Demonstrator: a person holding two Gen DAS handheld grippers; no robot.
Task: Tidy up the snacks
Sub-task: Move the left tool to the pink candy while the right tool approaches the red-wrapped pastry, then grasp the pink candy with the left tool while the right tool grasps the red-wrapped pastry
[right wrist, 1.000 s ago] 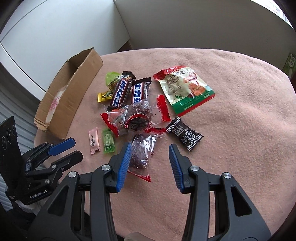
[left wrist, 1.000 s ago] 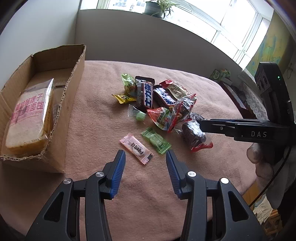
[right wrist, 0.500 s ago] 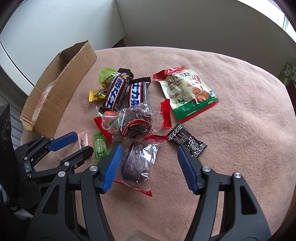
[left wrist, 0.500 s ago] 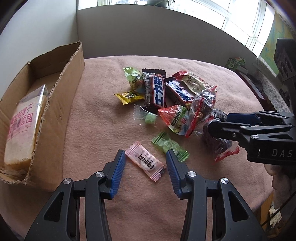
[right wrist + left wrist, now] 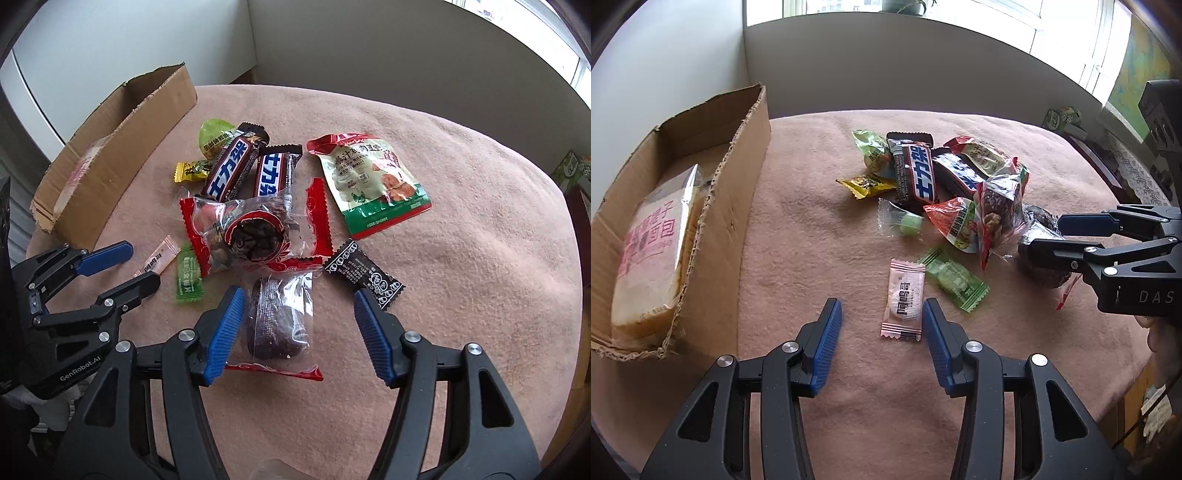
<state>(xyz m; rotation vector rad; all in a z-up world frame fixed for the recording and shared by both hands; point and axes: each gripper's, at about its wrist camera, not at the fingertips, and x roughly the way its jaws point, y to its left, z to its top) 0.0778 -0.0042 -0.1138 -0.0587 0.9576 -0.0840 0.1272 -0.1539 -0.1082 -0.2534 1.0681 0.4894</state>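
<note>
Left wrist view: the left gripper (image 5: 882, 314) hangs over the pink cloth (image 5: 812, 221) with its blue pads spread and nothing pinched. A pink candy (image 5: 904, 300) lies flat between them, close to the right-hand pad; whether it touches that pad is hard to say from this angle. Just beside it lies a green candy (image 5: 955, 278). Farther off sits the snack heap: two dark chocolate bars (image 5: 916, 171), a yellow sweet (image 5: 866, 184) and a clear-wrapped green sweet (image 5: 905, 223). A cardboard box (image 5: 738, 177) stands at the left edge of the cloth with a wrapped bread loaf (image 5: 653, 254) inside.

In the right wrist view, the right gripper (image 5: 297, 325) has just been widening its jaws. They stand apart around a dark cake in clear wrap (image 5: 280, 321). The left pad looks near the wrapper, the right pad well clear. A black candy (image 5: 364, 275) lies by the right pad, and a green-and-red pouch (image 5: 373, 184) rests beyond.
</note>
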